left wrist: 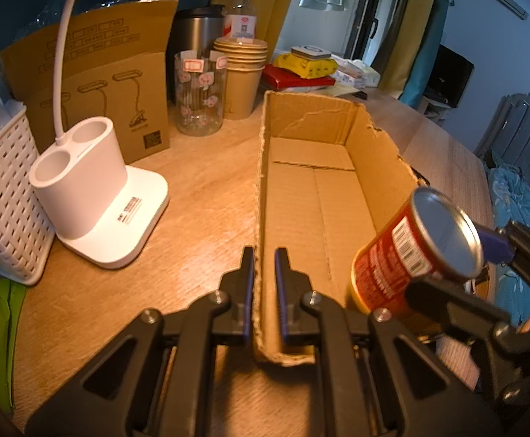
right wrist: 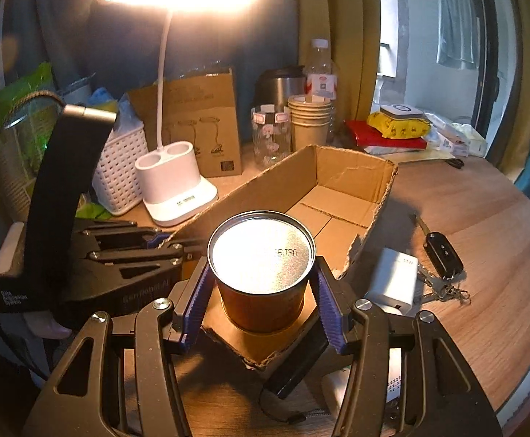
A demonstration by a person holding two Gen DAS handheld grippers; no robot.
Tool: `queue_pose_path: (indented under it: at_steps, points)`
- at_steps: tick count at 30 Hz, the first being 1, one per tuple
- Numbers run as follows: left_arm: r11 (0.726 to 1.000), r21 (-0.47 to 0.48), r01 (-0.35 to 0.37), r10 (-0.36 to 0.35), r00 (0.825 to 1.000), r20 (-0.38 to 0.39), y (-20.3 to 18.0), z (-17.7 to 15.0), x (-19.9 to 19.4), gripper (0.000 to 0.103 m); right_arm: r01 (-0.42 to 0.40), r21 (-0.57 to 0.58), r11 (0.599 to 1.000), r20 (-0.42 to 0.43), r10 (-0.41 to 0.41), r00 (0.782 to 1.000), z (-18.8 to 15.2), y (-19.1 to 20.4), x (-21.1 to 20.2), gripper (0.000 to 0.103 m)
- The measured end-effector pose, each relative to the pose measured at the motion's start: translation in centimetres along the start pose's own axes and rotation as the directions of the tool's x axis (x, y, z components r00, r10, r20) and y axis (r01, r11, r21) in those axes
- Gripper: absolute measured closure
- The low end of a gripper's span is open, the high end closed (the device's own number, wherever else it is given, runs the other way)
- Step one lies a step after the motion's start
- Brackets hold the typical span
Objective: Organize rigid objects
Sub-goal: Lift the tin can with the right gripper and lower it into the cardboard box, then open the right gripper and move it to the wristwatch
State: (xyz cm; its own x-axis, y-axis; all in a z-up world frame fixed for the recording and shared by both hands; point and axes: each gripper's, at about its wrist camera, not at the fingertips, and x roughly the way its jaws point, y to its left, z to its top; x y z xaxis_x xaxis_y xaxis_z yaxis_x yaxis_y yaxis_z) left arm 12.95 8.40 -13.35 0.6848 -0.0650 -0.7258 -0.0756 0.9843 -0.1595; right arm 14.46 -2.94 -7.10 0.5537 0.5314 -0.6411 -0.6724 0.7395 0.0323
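Note:
An open cardboard box lies on the wooden table; it also shows in the right wrist view. My left gripper is shut on the box's near left wall. My right gripper is shut on a red tin can with a silver lid and holds it over the box's near end. The can and the right gripper show at the right of the left wrist view. A car key and a white charger lie right of the box.
A white desk lamp base, a white basket, a lamp carton, a glass jar, stacked paper cups, a steel mug and a bottle stand behind and left. Packets and a red box lie behind the box.

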Motion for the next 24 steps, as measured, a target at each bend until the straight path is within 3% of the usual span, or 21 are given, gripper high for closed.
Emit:
queue_pose_path:
  at_steps: [11, 14, 17, 24]
  points:
    - [1.0, 0.002, -0.001, 0.001, 1.0, 0.0, 0.0, 0.0, 0.0, 0.093, 0.026, -0.039, 0.999, -0.03, -0.027, 0.999, -0.6, 0.7, 0.4, 0.046]
    - [1.0, 0.001, 0.0, 0.0, 1.0, 0.0, 0.0, 0.0, 0.0, 0.093, 0.02, -0.035, 0.999, -0.027, -0.021, 0.999, -0.7, 0.7, 0.3, 0.044]
    - [1.0, 0.001, -0.001, 0.001, 1.0, -0.001, -0.1, 0.0, 0.0, 0.093, 0.009, -0.029, 1.0, -0.016, -0.009, 1.0, -0.6, 0.7, -0.2, 0.033]
    - [1.0, 0.0, -0.002, 0.002, 1.0, 0.0, -0.1, 0.0, 0.0, 0.093, 0.033, -0.005, 0.999, 0.034, -0.033, 0.999, -0.2, 0.0, -2.1, 0.031]
